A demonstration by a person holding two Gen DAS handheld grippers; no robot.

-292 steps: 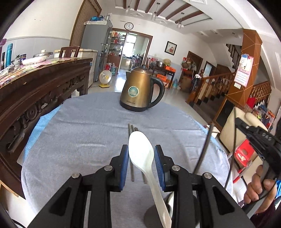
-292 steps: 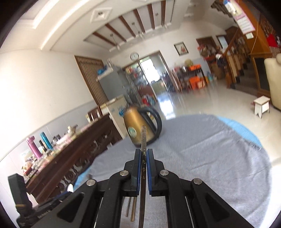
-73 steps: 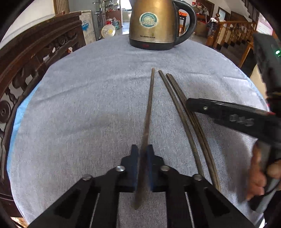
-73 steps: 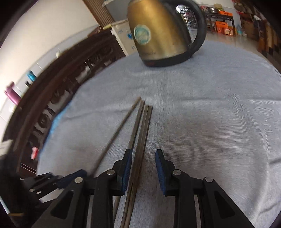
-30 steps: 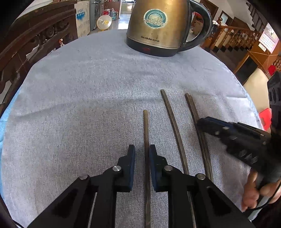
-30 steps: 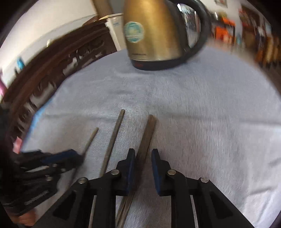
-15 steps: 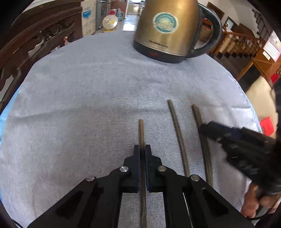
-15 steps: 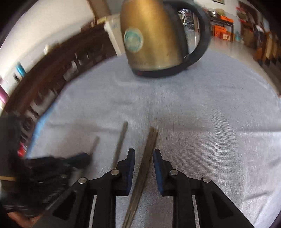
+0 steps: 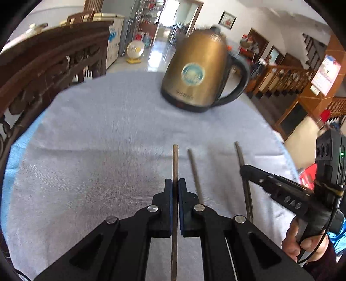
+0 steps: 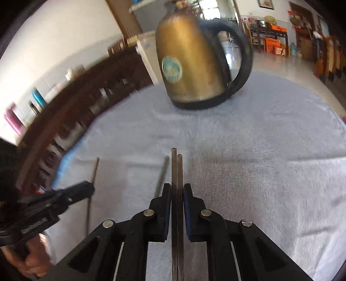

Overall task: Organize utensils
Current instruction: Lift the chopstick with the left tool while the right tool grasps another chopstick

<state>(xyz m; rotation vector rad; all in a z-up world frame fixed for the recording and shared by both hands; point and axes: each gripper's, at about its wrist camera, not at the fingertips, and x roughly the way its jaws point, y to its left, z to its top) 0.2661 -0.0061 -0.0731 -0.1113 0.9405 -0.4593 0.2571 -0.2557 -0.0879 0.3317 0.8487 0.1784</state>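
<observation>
A round bench (image 9: 97, 151) draped in grey-blue cloth holds a gold electric kettle (image 9: 199, 71) at its far side, lid shut, contents hidden. The left gripper (image 9: 175, 188) has its jaws pinching a single dark chopstick (image 9: 175, 160). The right gripper (image 10: 177, 192) has its jaws pinching a pair of chopsticks (image 10: 177, 168) side by side. One loose chopstick (image 9: 193, 170) lies on the cloth between them.

White walls (image 9: 244, 15), glossy tiled floor (image 9: 155, 56); carved dark wood cabinet (image 9: 43, 64) left, wooden stair railing (image 9: 281, 77) right, daylight through doorway (image 9: 173, 13).
</observation>
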